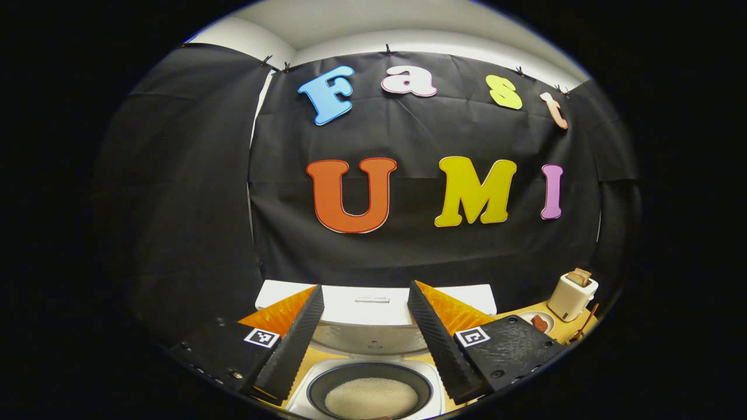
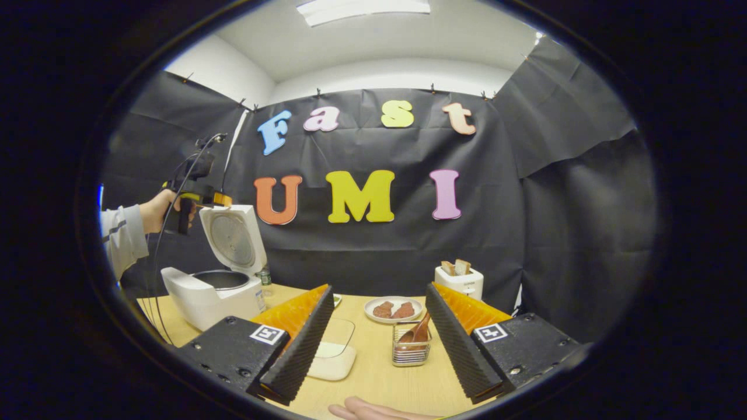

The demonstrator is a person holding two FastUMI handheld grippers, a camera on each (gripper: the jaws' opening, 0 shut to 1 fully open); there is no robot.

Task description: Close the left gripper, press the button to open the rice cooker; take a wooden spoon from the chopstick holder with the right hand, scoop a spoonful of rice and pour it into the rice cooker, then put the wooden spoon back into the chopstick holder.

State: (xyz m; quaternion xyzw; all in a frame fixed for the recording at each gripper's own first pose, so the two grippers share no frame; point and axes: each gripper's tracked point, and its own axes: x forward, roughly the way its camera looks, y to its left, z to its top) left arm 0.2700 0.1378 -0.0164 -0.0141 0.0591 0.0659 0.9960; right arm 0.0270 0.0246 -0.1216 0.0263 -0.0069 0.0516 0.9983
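**Cooker open, spoon in holder**

In the left gripper view, rice is seen in the open rice cooker (image 1: 370, 382) at bottom centre, framed by the released left claw (image 1: 365, 338). In the right gripper view, the wooden spoon (image 2: 415, 332) is kept in the chopstick holder (image 2: 411, 345) on the surface (image 2: 379, 373), lower centre, beside a rice container (image 2: 334, 350), plate (image 2: 393, 309) and toaster (image 2: 459, 280). The right claw (image 2: 373, 341) is spread wide, empty.
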